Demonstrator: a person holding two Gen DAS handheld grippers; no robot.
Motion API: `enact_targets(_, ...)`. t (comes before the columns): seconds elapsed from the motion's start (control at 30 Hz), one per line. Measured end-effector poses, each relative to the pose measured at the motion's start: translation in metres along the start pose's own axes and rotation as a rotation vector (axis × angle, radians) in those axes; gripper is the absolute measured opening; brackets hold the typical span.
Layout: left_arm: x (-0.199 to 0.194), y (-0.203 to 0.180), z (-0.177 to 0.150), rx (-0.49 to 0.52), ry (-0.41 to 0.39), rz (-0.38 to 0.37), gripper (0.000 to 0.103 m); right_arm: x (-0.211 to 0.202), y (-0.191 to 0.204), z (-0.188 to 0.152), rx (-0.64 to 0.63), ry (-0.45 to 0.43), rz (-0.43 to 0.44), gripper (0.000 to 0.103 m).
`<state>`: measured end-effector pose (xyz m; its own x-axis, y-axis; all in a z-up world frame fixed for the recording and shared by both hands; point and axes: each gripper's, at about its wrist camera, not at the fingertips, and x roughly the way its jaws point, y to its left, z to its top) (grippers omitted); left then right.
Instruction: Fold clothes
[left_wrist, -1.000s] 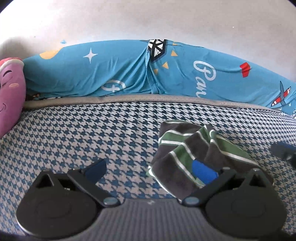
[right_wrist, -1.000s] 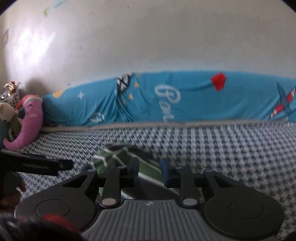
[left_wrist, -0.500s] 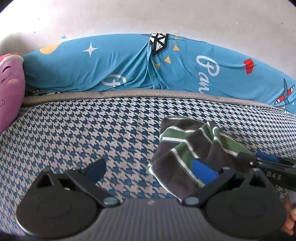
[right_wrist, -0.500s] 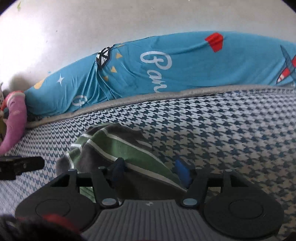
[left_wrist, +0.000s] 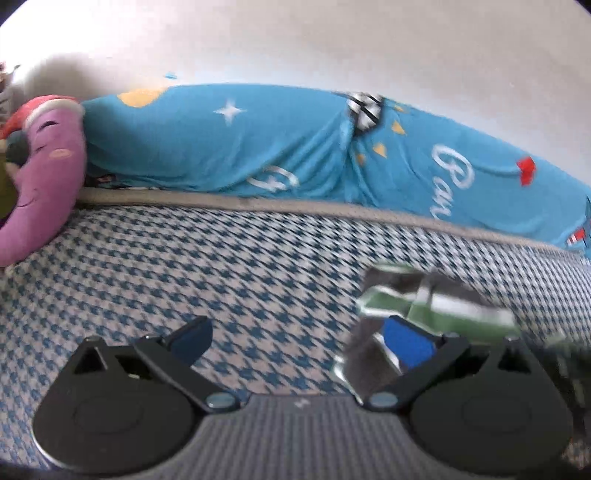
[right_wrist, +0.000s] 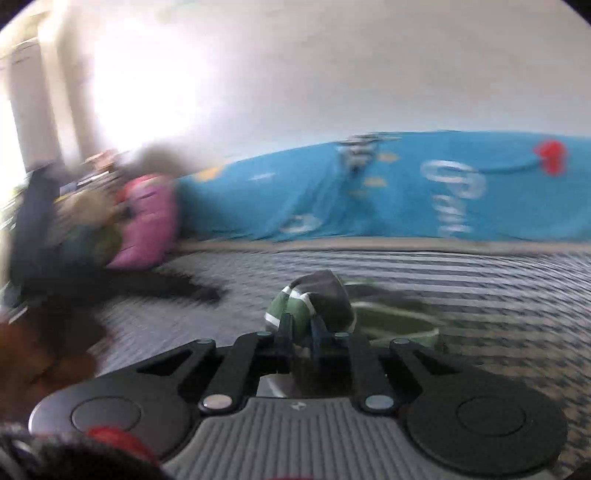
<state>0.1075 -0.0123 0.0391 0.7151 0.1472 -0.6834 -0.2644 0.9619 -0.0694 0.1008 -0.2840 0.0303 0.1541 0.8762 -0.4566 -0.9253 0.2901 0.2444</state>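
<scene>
A grey and green striped garment (left_wrist: 439, 306) lies bunched on the houndstooth bed cover (left_wrist: 221, 273), blurred, at the lower right of the left wrist view. My left gripper (left_wrist: 299, 339) is open, with its right pad in front of the garment's near edge and nothing between the fingers. In the right wrist view my right gripper (right_wrist: 301, 330) is shut on a raised bunch of the striped garment (right_wrist: 325, 295), whose remaining cloth trails to the right on the bed cover (right_wrist: 480, 280). The left gripper (right_wrist: 122, 286) shows there as a dark blur at the left.
A long blue printed bedding roll (left_wrist: 295, 155) runs along the white wall behind the bed cover. A purple plush toy (left_wrist: 48, 177) lies at the left end, with other soft toys (right_wrist: 85, 225) beside it.
My right gripper went from open over the garment to shut on a bunch of it and swung up, blurring the view. The left gripper stayed open and shifted left.
</scene>
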Motion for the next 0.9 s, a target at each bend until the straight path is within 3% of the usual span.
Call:
enact_targets(0.17,-0.004,0.015,0.003,-0.01,-0.017,0.009,0.103,0.002,0.05,-0.016,-0.175,0.171,0.219,0.013)
enact_targets(0.27,0.0,0.012,-0.004,0.022,0.014,-0.014,0.103,-0.009,0.063,-0.017,-0.235,0.173,0.224,0.013)
enact_targets(0.4,0.005,0.002,-0.011,0.067,0.025,-0.002,0.103,-0.027,0.06,-0.007,-0.221,0.117,0.136,0.013)
enact_targets(0.53,0.005,-0.005,-0.019,0.109,0.023,-0.007,0.103,-0.042,0.041,0.003,-0.157,0.066,-0.028,0.015)
enact_targets(0.77,0.006,-0.021,-0.036,0.183,0.049,-0.046,0.103,-0.023,0.002,-0.003,-0.08,0.144,-0.222,0.019)
enact_targets(0.83,0.004,-0.026,-0.038,0.204,0.042,-0.05,0.103,-0.016,-0.007,-0.008,-0.062,0.172,-0.257,0.024)
enact_targets(0.9,0.003,-0.03,-0.04,0.22,0.037,-0.066,0.103,-0.013,-0.015,-0.013,-0.033,0.193,-0.292,0.035)
